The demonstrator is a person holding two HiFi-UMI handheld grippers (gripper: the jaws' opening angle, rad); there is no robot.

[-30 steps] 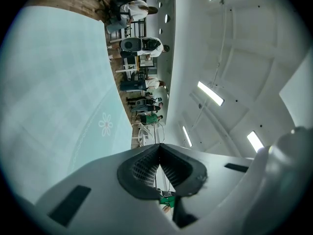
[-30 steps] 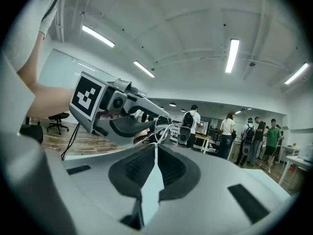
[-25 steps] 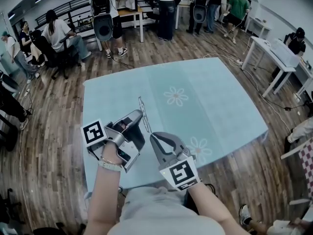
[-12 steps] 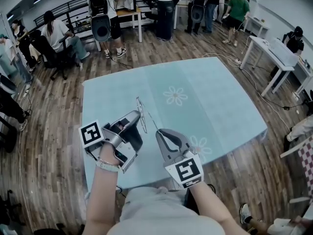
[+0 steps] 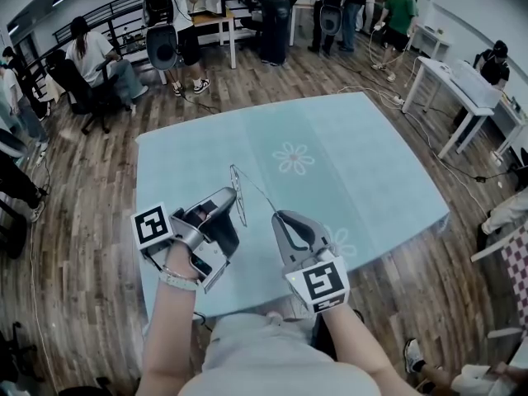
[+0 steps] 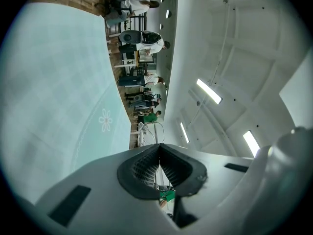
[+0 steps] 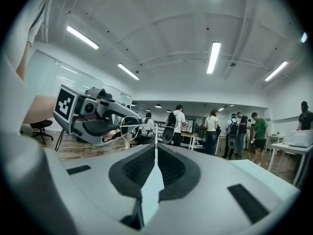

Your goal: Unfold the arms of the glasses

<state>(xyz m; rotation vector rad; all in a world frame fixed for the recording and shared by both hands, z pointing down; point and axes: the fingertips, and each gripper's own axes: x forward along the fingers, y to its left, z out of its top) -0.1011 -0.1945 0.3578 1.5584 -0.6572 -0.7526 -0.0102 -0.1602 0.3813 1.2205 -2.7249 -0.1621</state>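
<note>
**Head view:** my left gripper [image 5: 234, 195] is clenched on the front of the glasses [image 5: 238, 180]. The wire lens ring stands on edge in the air, over the near-left part of the table [image 5: 371, 180] and closer to its near edge. My right gripper [image 5: 281, 218] is pinched on the end of one arm [image 5: 261, 190]. That arm runs as a thin line from the frame across to my right jaws, and nothing rests on the cloth.

**Left gripper view:** the pads are pressed together with no gap, and thin wire shows just past the tips, so I read that as a grip on the frame. The table fills the left of this view.

**Right gripper view:** the jaws are all but closed, with a fine rod coming up out of the slit between the pads. That is the arm tip, gripped. Beyond it I see my left gripper with the lens ring at its tips.

**Progress, my read:** the first arm looks swung well out from the frame, though I can't confirm it is fully open. I can't find the second arm in any view, so I assume it is folded and left to do.

**Count:**
- glasses: 1 pair
- arm visible: 1
- grippers: 2
- table: 1
- flower prints [image 5: 295, 157] on the cloth: 2
- people in the room behind: several
</note>
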